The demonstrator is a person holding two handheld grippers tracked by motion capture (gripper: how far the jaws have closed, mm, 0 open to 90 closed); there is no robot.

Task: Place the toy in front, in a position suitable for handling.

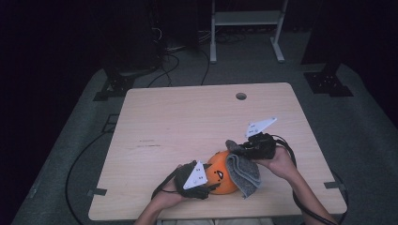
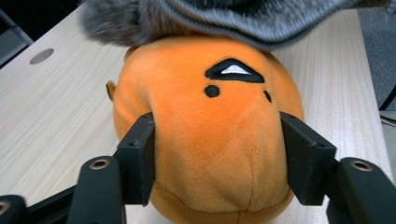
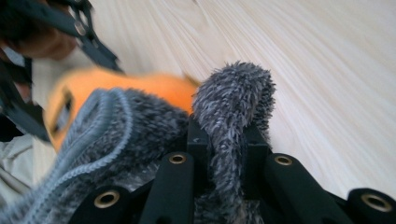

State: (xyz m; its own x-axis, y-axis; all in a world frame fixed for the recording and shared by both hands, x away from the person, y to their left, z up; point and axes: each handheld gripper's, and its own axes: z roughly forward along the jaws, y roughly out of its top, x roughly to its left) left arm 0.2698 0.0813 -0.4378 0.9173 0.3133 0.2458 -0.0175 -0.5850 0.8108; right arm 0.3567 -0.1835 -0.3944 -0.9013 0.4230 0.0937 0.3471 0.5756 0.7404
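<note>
- The left gripper (image 1: 212, 183) clamps the orange plush toy (image 1: 220, 178) from both sides, close to the worktop's (image 1: 187, 117) near edge, about midway along it.
- The grey cloth (image 1: 243, 172) drapes over the toy's right side.
- Just beyond, the right gripper (image 1: 237, 149) is clenched on a fold of that cloth.

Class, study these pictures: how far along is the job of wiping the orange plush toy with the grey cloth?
Done: the left gripper has the orange plush toy clamped between its fingers on the table, and the right gripper has pinched a fold of the grey cloth. In hand: the cloth lies draped over one side of the toy. Left: probably drawing the cloth across the rest of the toy, whose face side is uncovered.
</note>
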